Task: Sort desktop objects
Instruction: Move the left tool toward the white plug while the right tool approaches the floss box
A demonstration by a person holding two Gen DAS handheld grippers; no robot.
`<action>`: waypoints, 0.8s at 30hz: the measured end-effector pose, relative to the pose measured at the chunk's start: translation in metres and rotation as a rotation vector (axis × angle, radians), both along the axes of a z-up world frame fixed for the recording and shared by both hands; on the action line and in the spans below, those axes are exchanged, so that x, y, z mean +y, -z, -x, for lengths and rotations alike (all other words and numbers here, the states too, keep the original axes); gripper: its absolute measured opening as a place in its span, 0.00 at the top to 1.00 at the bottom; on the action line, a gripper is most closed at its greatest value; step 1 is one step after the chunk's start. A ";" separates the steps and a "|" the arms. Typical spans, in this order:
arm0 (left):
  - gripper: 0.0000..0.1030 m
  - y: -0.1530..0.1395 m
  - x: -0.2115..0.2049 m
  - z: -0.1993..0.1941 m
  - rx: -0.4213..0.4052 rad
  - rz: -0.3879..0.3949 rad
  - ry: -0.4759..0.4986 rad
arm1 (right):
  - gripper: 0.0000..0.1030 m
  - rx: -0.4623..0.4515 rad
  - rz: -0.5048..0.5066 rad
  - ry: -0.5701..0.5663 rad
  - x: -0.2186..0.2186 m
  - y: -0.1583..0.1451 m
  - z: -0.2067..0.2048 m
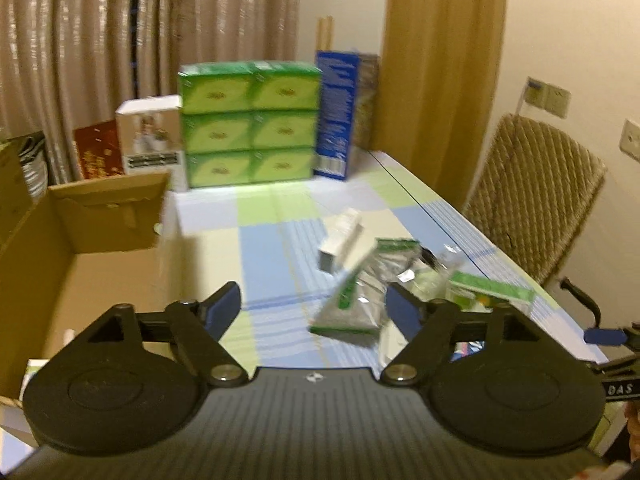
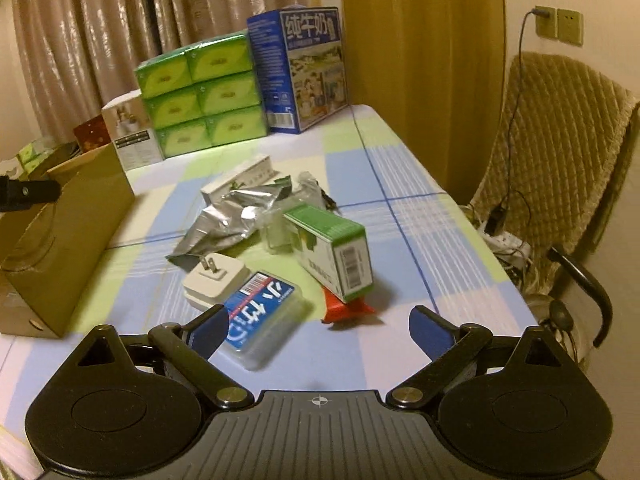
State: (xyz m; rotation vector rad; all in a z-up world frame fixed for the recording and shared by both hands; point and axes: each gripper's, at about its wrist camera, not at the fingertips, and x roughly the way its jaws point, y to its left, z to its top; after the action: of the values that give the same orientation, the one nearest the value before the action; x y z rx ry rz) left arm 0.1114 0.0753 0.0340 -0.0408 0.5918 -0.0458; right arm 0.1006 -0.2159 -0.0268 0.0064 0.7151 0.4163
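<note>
The left tool (image 1: 314,306) is hanging over the tabletop (image 1: 224,248) with its blue fingers (image 1: 222,306) spread wide, holding nothing. Just past its right finger a foil pouch (image 1: 348,312) with a green strip is lying tilted, and beyond that a white box (image 1: 340,240) is resting on its long side. To the right of the pouch a green box (image 1: 492,288) is sitting among crumpled clear wrappers near the table's edge. On the left an open carton (image 1: 80,248) is standing on the tabletop, its flap up; the view is blurred, so what lies inside I cannot tell.

The right tool (image 2: 318,328) is also gaping open and empty, low over the checked cloth. Its left finger is lying just in front of a blue card case (image 2: 262,316), whether touching it I cannot tell. A white plug adapter (image 2: 214,280) is sitting against the case's far corner, prongs up. To the right of these a green box (image 2: 336,252) is resting on top of a red packet (image 2: 344,308). Behind them the silver pouch (image 2: 228,216) is lying crumpled, and the white box (image 2: 240,182) is lying farther back still.

At the far end, stacked green tissue packs (image 2: 204,96) are standing beside a blue milk carton (image 2: 300,68). A padded chair (image 2: 560,140) is sitting off the table's right side.
</note>
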 end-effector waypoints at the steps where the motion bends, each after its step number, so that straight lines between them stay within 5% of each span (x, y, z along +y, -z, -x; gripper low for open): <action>1: 0.23 0.003 -0.006 0.000 0.011 -0.007 0.012 | 0.09 -0.001 -0.003 -0.004 0.000 0.002 0.001; 11: 0.16 0.033 -0.032 -0.016 0.095 -0.057 0.043 | 0.09 0.029 0.024 -0.135 0.045 0.030 -0.002; 24: 0.13 0.044 -0.026 -0.036 0.129 -0.022 0.021 | 0.10 0.050 0.045 -0.075 0.087 0.066 -0.029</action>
State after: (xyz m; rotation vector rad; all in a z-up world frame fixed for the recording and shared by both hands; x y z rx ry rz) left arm 0.1475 0.0494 -0.0096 -0.0156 0.7215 -0.0574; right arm 0.1299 -0.1286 -0.0924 -0.0528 0.7755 0.4734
